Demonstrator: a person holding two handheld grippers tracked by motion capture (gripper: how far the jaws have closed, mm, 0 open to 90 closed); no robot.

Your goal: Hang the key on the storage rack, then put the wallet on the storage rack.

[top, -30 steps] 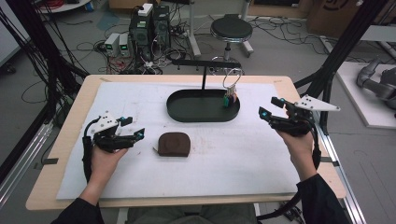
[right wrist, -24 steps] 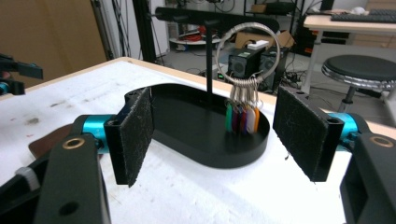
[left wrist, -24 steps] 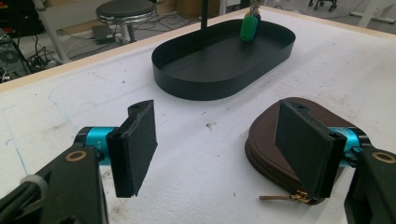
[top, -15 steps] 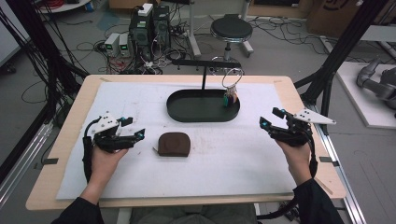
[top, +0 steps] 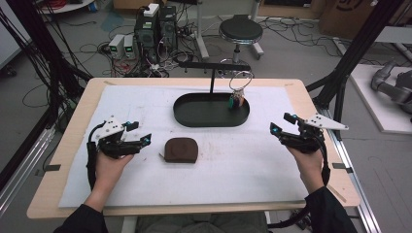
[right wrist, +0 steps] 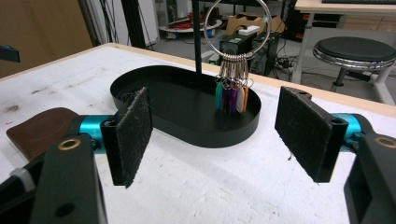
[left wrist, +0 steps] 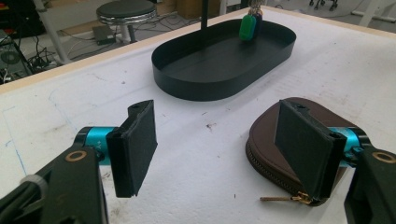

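Lying flat just beside the left gripper (top: 138, 139): a brown pouch (top: 180, 149), rounded at the far edge, zip running along its rim with a brass pull (left wrist: 285, 198) pointing out at the near end. Sitting close against the right-hand jaw in the left gripper view, not clasped; jaws spread wide and released. Hovering well apart at the other side, the right gripper (top: 283, 127), jaws likewise gaping with nothing between them.

Spreading under everything, a white, faintly stained sheet covering the wooden surface (top: 311, 104). Standing farther back, a black oval tray (top: 194, 115) with an upright post, a key ring (right wrist: 237, 29) with coloured tags dangling over its right end. Beyond, a round stool (top: 240, 30), computer boxes and tangled cables on the floor.

Compared with a second earlier: right gripper sitting lower and nearer the person; left gripper, pouch and tray staying put.
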